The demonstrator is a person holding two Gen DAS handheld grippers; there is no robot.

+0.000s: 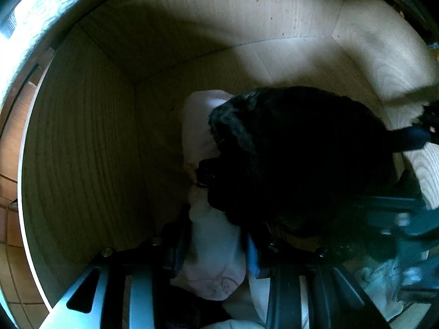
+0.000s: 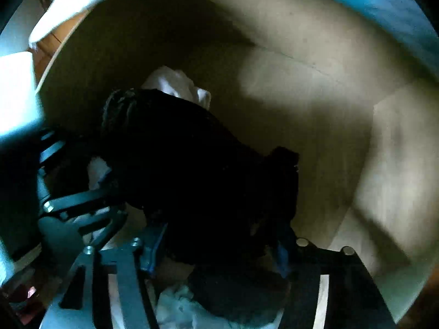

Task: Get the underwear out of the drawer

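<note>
I look down into a light wooden drawer (image 1: 82, 150). A pale pink underwear piece (image 1: 216, 249) with a small printed face is pinched between the fingers of my left gripper (image 1: 215, 246), which is shut on it. A bulky black underwear piece (image 1: 296, 159) lies over its far end. In the right wrist view the black underwear (image 2: 197, 170) fills the gap of my right gripper (image 2: 218, 246) and touches both blue pads (image 2: 152, 249). The pale piece (image 2: 178, 83) peeks out behind it. The two grippers are side by side, the left gripper (image 2: 79, 205) at the right one's left.
The drawer's wooden walls (image 2: 397, 150) close in on all sides, with bare bottom (image 1: 274, 63) toward the far corner. More light crumpled fabric (image 1: 378, 282) lies under the grippers. Tiled floor (image 1: 11, 150) shows outside the left wall.
</note>
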